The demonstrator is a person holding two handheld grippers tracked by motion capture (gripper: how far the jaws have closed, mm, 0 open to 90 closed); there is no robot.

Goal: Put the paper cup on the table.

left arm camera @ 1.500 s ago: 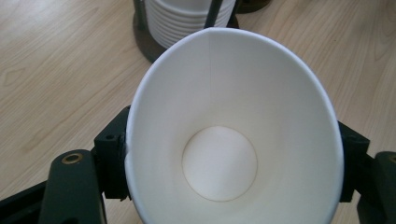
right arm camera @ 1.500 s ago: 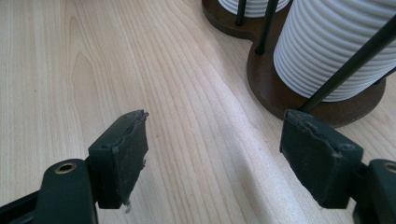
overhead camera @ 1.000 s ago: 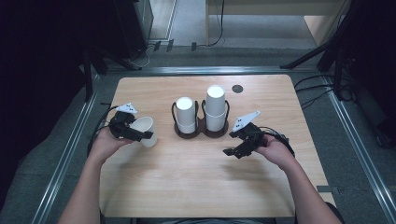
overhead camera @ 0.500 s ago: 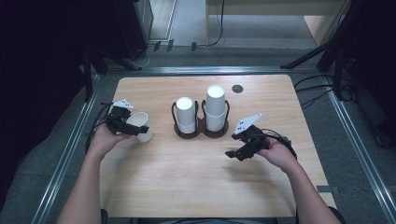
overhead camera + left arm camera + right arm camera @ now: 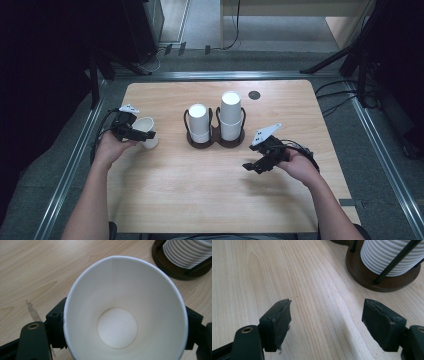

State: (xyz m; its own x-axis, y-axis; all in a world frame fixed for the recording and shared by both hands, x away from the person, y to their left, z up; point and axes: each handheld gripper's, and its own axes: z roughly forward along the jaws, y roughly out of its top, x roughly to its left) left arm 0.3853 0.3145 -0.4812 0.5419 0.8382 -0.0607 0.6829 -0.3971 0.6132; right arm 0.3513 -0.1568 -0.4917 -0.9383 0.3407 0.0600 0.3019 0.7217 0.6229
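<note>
One paper cup (image 5: 117,315) gripped by left hand-held gripper (image 5: 142,134), now tipped more upright, farther left of cup holder (image 5: 215,142), low over bench (image 5: 200,200); jaws just easing wider, so release looks near. Right hand-held gripper (image 5: 252,166) gapes empty, right of holder.

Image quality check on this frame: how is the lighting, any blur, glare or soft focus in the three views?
High view: table evenly lit, surroundings dark, soft shadow under the right gripper, slightly soft overall. Left gripper view: the paper cup bright but not blown out, its rim sharp, near jaws a little soft. Right gripper view: wood grain crisp, the cup holder base in focus, no glare.
</note>
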